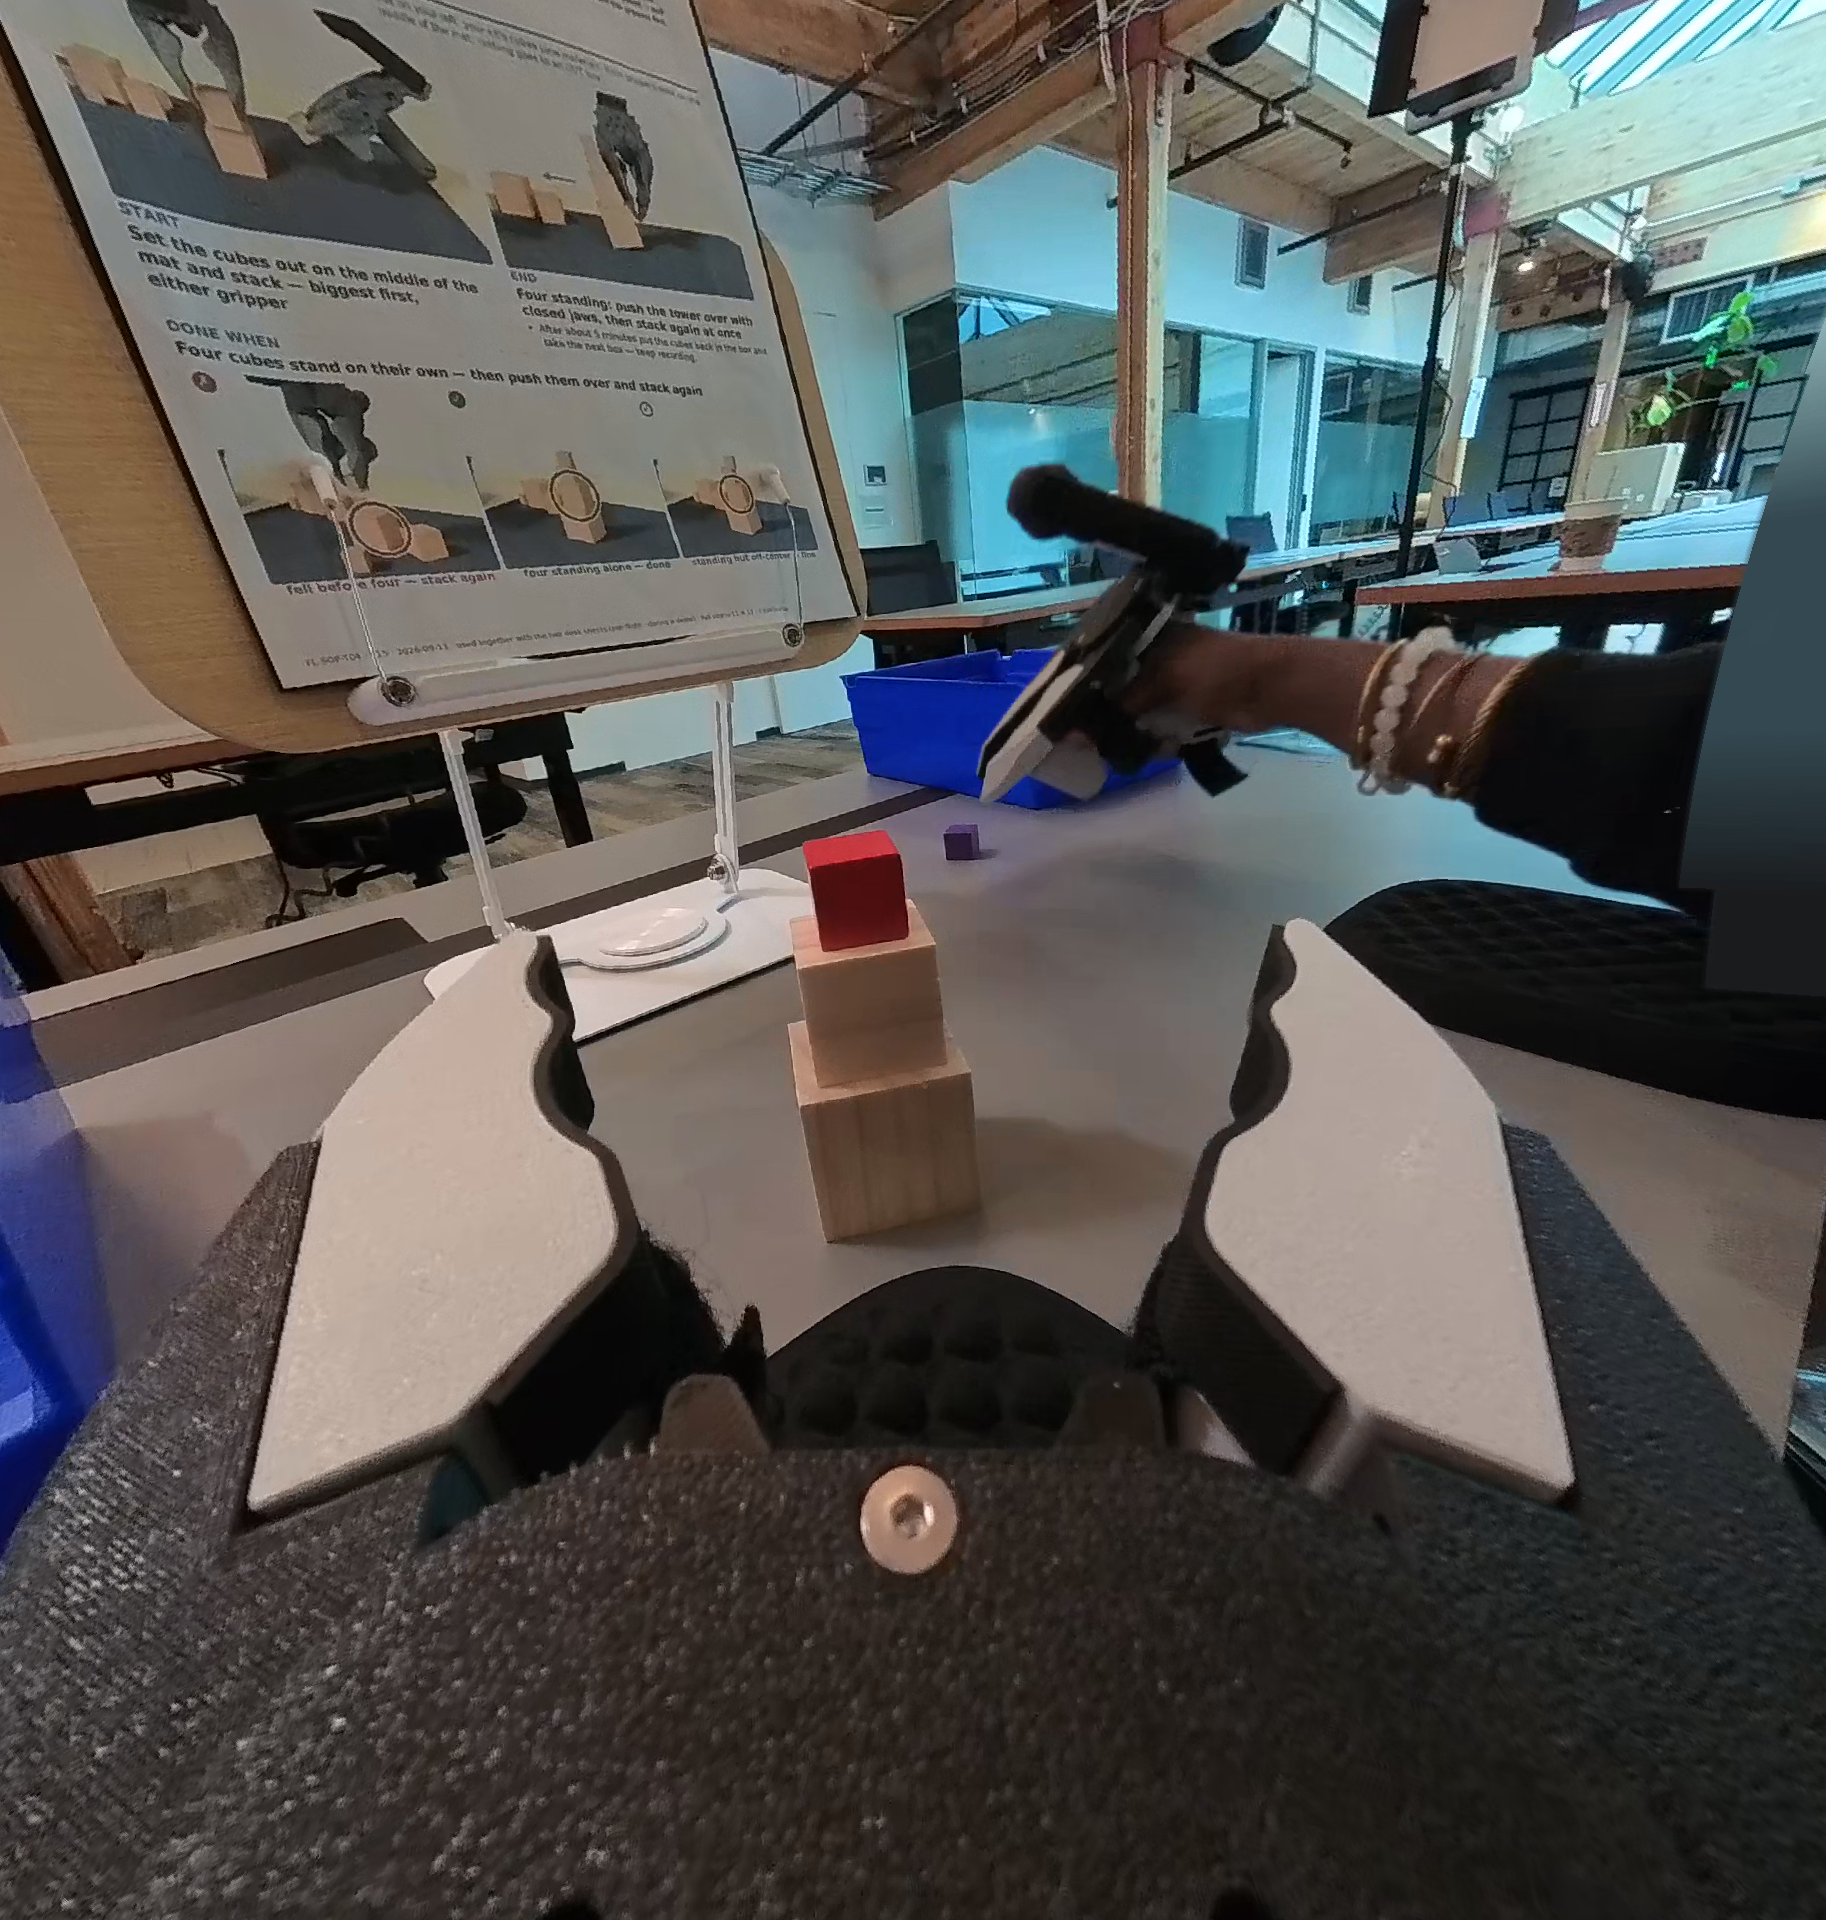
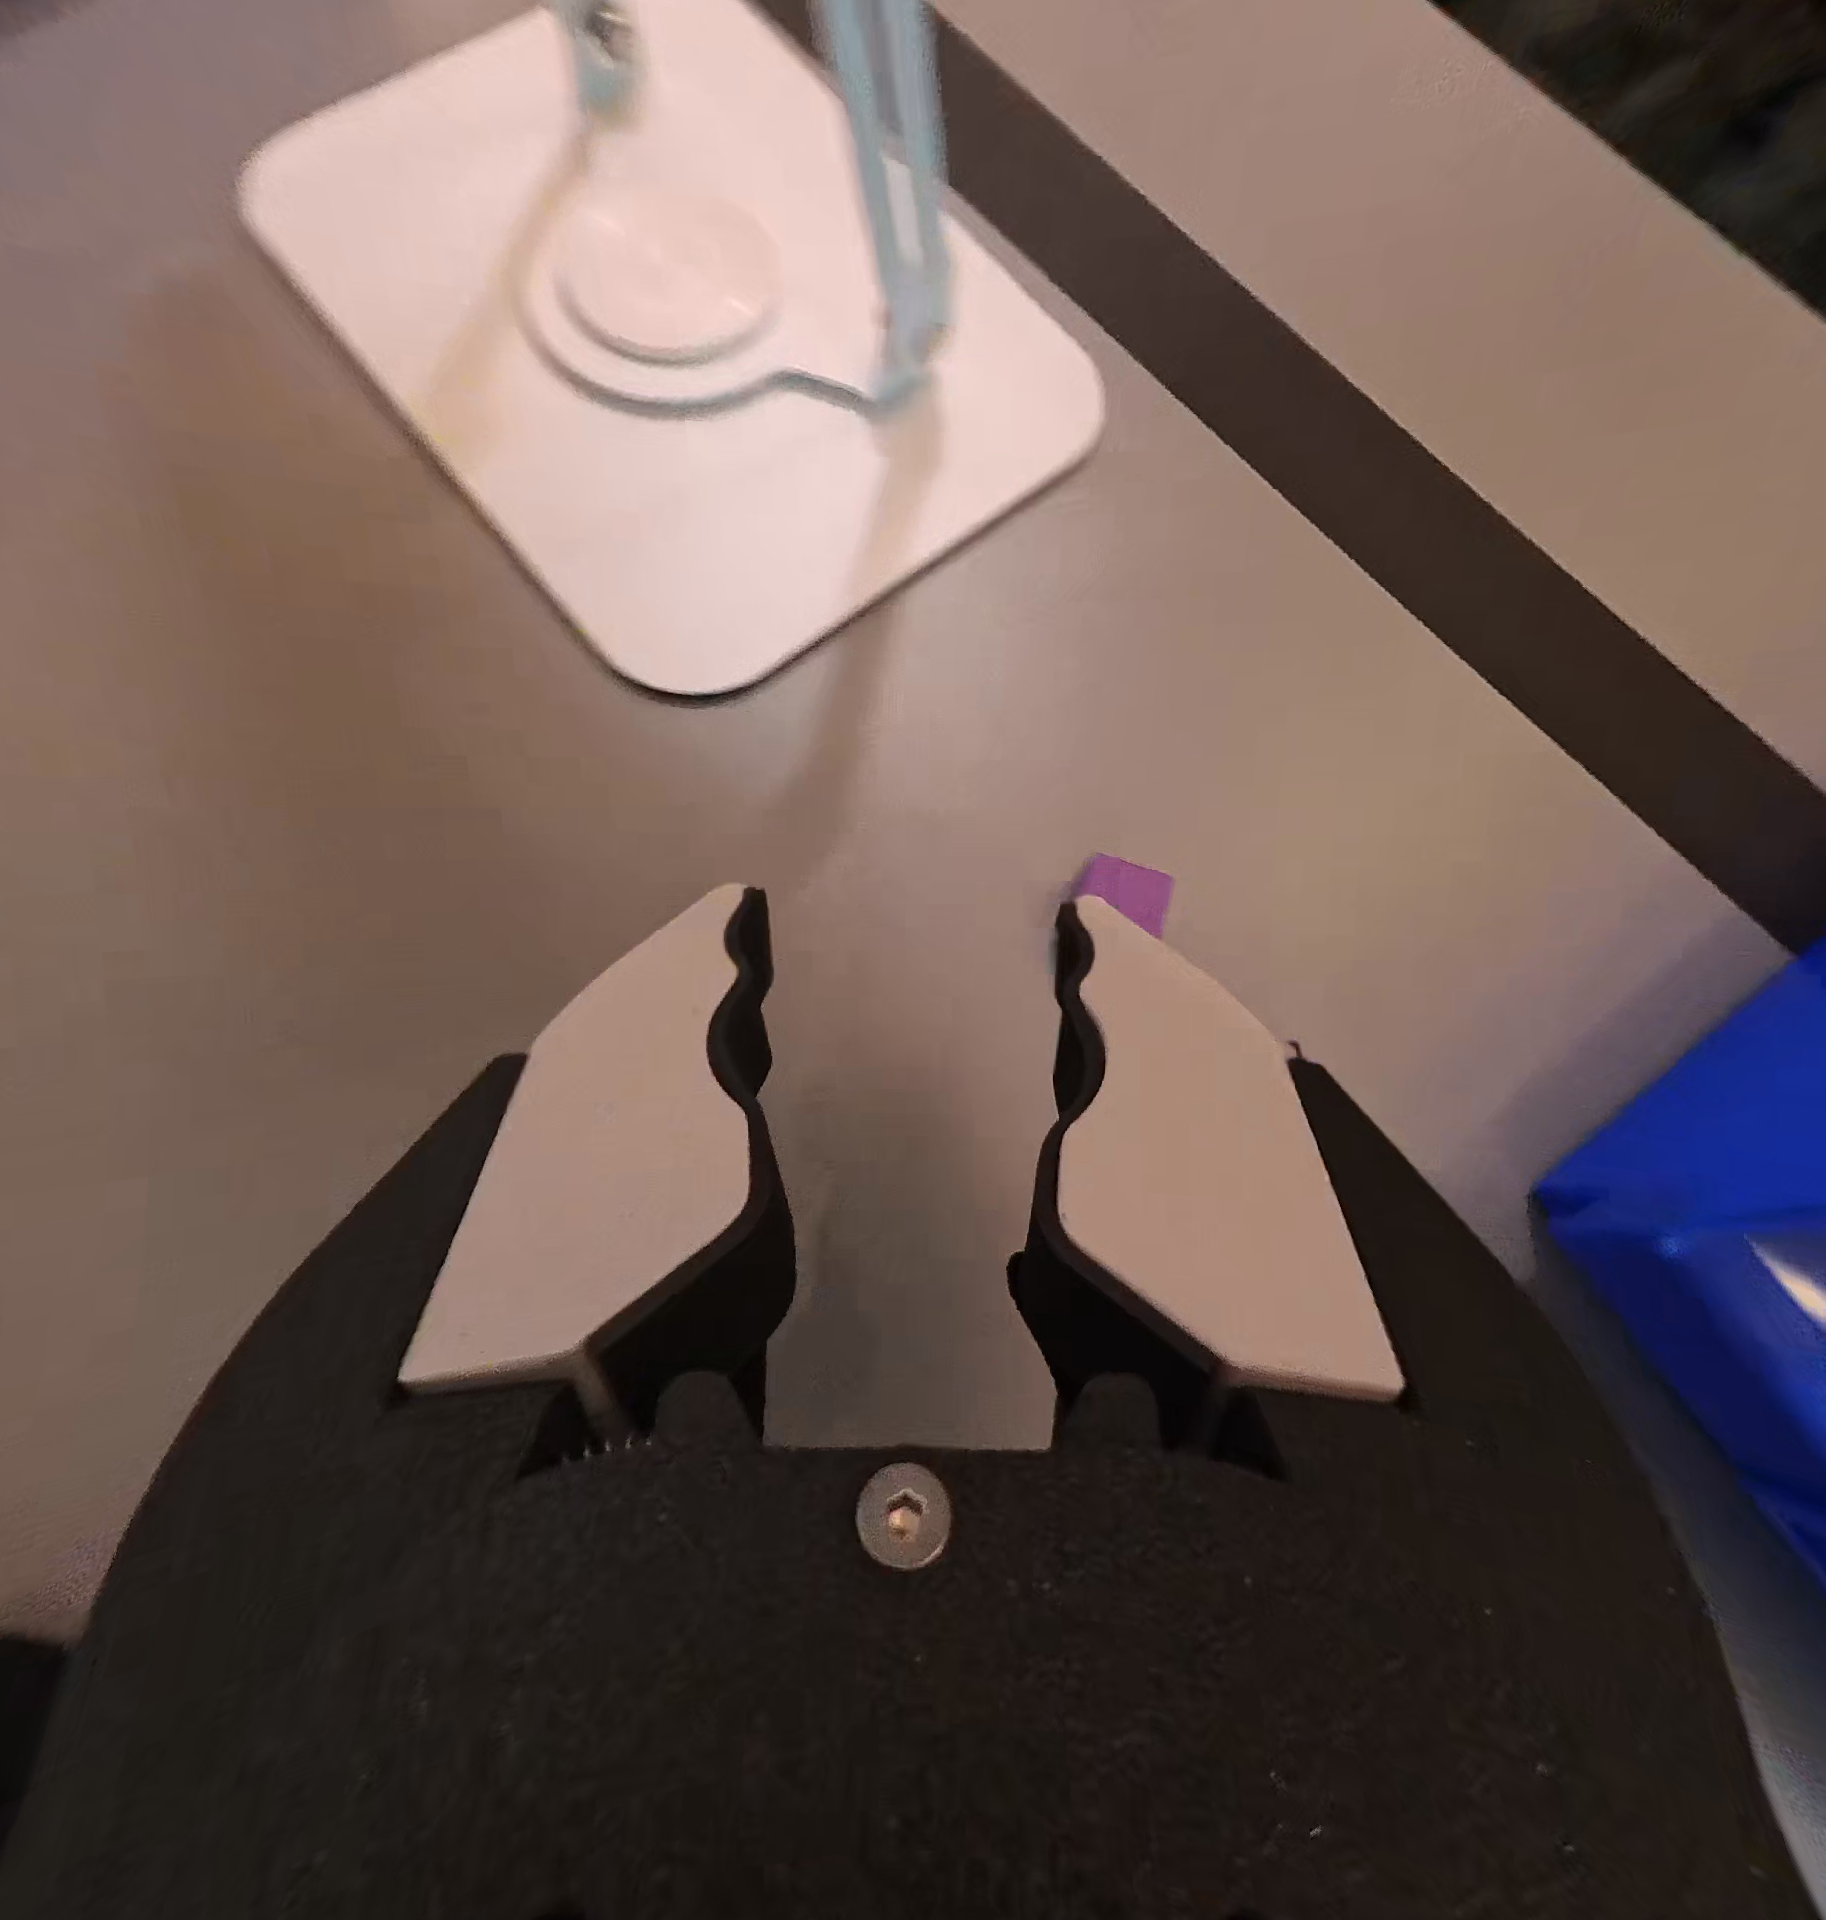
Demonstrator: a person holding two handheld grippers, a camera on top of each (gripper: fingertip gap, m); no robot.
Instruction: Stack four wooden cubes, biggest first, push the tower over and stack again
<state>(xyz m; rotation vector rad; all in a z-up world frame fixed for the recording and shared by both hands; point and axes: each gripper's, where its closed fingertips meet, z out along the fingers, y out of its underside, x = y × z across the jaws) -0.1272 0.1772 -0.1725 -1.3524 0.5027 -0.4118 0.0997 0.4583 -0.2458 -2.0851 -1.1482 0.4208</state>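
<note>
Wide-spread fingers point(image 1: 452, 1143) over grey table point(image 1: 1148, 935), open-plan office beyond.

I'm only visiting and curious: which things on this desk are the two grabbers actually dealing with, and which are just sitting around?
Near the grabbers:
- block stack, red cube on top, ahead of the open left gripper
- purple cube, beside the open right gripper

Just around:
- blue bin
- white stand with instruction sheet
- grey table
</note>
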